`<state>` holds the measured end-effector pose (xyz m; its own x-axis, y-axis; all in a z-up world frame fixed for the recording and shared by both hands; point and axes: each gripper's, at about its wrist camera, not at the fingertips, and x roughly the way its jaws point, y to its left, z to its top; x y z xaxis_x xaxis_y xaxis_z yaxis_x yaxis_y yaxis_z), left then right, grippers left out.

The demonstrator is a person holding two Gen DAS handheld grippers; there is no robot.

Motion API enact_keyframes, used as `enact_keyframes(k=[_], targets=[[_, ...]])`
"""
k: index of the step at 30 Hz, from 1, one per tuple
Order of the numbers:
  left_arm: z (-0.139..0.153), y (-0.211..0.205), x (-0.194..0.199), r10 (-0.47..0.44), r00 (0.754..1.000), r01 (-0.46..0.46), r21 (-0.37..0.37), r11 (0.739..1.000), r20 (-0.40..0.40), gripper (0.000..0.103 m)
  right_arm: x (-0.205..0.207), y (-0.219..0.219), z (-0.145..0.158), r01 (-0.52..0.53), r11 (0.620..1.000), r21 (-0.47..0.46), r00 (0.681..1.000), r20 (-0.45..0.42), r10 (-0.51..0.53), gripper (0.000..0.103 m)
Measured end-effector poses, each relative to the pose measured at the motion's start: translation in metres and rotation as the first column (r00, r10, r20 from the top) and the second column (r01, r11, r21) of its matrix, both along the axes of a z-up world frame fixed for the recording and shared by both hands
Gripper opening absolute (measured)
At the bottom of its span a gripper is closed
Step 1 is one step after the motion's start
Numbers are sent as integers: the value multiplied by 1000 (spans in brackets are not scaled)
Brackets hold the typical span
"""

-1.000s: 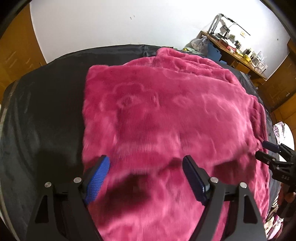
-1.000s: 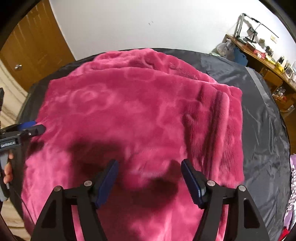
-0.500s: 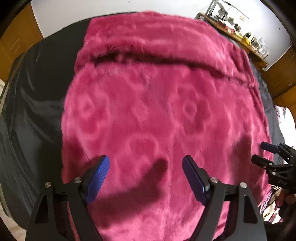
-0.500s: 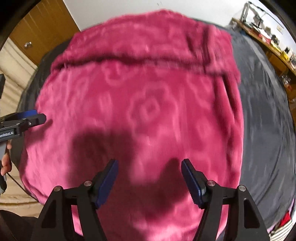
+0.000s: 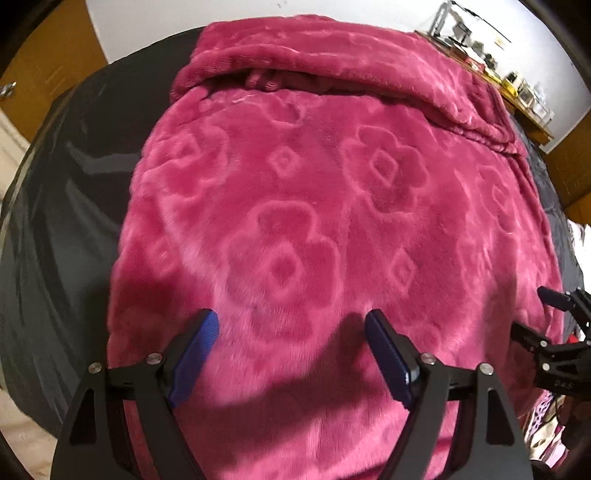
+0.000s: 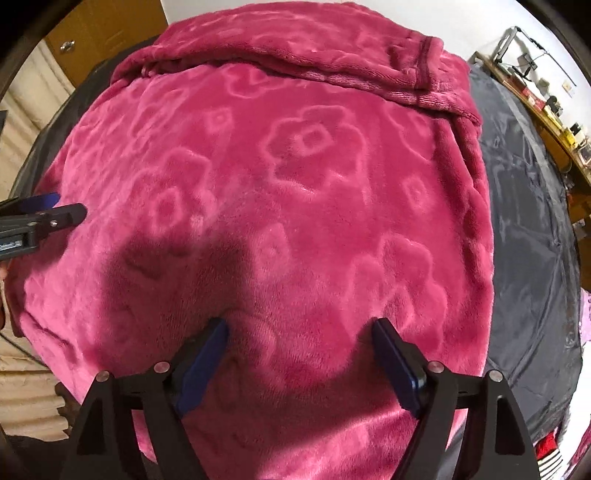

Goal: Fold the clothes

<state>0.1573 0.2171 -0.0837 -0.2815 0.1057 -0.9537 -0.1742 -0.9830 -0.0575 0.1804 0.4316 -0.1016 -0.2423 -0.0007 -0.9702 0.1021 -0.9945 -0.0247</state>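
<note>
A magenta fleece blanket [image 5: 314,221] with an embossed flower pattern lies spread on a dark bed cover [image 5: 66,206]; its far edge is folded back over itself [image 5: 332,62]. It also fills the right wrist view [image 6: 295,206], with the folded band at the top [image 6: 332,55]. My left gripper [image 5: 291,332] is open and empty just above the blanket's near part. My right gripper [image 6: 299,341] is open and empty above the near part too. Each gripper shows at the edge of the other's view: the right one [image 5: 546,332] and the left one [image 6: 40,218].
The dark bed cover [image 6: 524,206] lies bare to the right of the blanket. A cluttered wooden desk [image 5: 517,92] stands at the far right by the white wall. A wooden door [image 6: 96,33] is at the far left.
Both grippers have moved forward and lower over the blanket, which now looks larger and closer. The fold at the far edge has come into clear view. Both grippers stay open.
</note>
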Motion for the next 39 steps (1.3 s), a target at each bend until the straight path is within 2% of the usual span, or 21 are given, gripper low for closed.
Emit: enact_keyframes(k=[8,14,18,23,25,28,33,35,39], targets=[[14,-19,39,68,998,-68,16,998,7,84,24,-7,-1,-3,1000,14,1000,-2,3,83],[-4,-10,50,38,998,-37,-12,999,55,84,41,-12,-1,-6,1000,24,1000,-4,6,83],[-10,-6,55,13,999,-12,-47,999,31,85,50,-14,-1,-9,1000,30,1000,-6,9,84],[-5,-19,66,33,999,-32,-65,997,14,85,57,-15,-1,-9,999,33,1000,-8,9,84],[3,-29,74,50,998,-53,-112,992,-35,85,61,-15,0,-4,1000,26,1000,-7,5,84],[12,-51,81,87,993,-96,-130,987,-76,85,68,-15,1,-1,1000,17,1000,-5,1,84],[7,-103,84,223,974,-227,-132,965,-44,85,77,-18,1,-2,1000,16,1000,0,2,84],[4,-119,88,268,963,-269,-100,958,-22,85,80,-19,2,-1,1000,15,1000,1,1,84],[3,-131,92,293,956,-293,-56,954,-10,85,86,-21,4,-3,1000,11,1000,4,3,84]])
